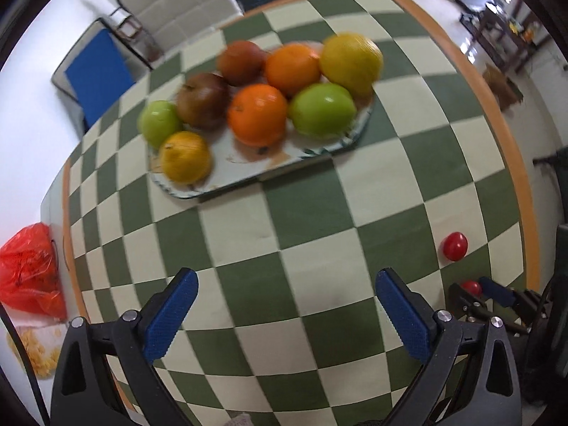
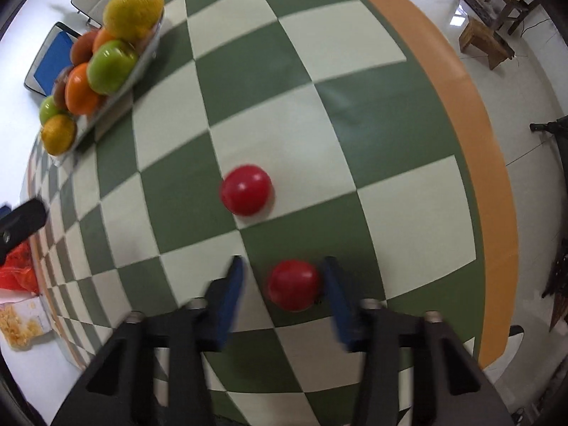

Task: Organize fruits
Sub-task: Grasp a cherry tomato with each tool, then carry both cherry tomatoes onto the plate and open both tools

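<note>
A pale rectangular tray [image 1: 245, 168] at the far middle of the checkered table holds several fruits: oranges [image 1: 257, 113], green apples [image 1: 321, 110], brown-red apples [image 1: 202, 99] and yellow citrus [image 1: 351, 60]. My left gripper [image 1: 287, 280] hovers open and empty over the table, well short of the tray. Two small red tomatoes lie to the right. One tomato [image 2: 246, 190] [image 1: 455, 246] rests free on a pale square. The other tomato [image 2: 294, 285] sits between the fingers of my right gripper [image 2: 284, 268], against the right pad [image 2: 335, 284], with a gap to the left pad.
The tray [image 2: 117, 96] stands far left in the right wrist view. An orange band [image 2: 472, 124] edges the table. A red plastic bag [image 1: 32, 269] and a box of yellow bits [image 1: 35, 351] lie off the left edge. Chairs [image 1: 177, 3] stand behind; a wooden stool [image 2: 486, 42] is on the floor.
</note>
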